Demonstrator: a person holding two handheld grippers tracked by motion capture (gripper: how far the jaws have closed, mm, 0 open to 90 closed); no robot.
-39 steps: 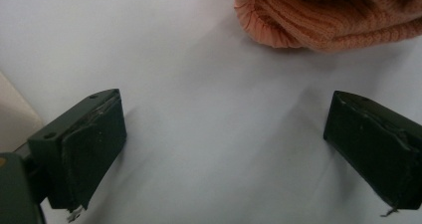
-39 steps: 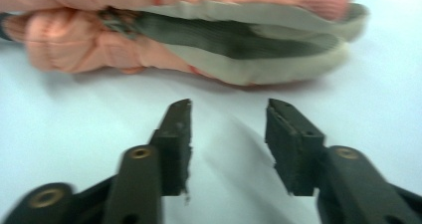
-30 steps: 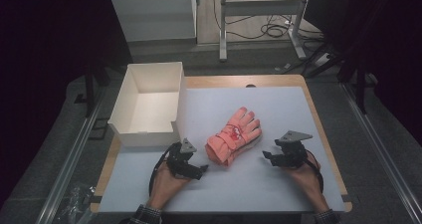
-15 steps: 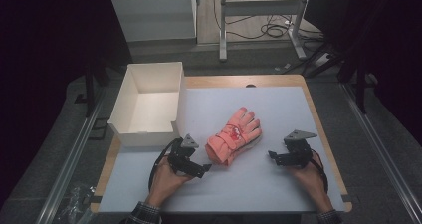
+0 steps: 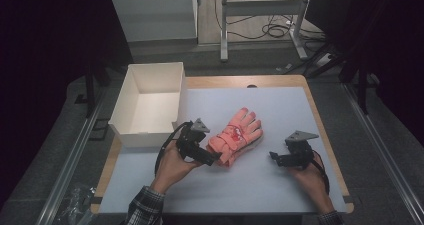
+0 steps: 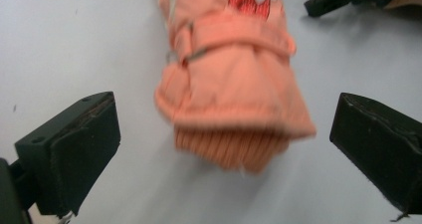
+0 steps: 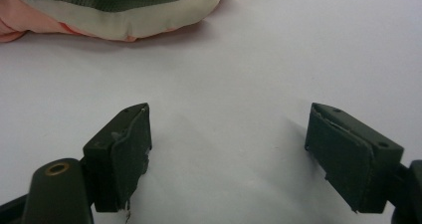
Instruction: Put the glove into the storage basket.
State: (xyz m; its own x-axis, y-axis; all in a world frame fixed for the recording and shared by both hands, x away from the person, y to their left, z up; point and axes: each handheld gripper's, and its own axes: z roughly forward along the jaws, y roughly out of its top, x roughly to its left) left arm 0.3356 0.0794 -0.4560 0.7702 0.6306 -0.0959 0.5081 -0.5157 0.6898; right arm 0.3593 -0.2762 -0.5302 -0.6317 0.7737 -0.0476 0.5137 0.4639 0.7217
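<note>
Glove pickup, approach step: left tool (image 6: pixel 219 149), jaws spread, straddles the pink glove's (image 5: pixel 235 137) cuff, closing judged next; right tool (image 5: pixel 274 157) spread, idle at its 3 o'clock.

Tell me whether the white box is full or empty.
Empty. The high view looks straight into the open-topped box and shows only its bare white floor and walls; the glove lies outside it on the table.

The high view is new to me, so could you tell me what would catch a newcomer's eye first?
The pink glove lies in the middle of the pale table, its fingers pointing away from the person. The left gripper sits at its ribbed cuff with jaws wide open on either side; the right gripper is open too, apart from the glove. A white box stands open at the table's left edge.
</note>
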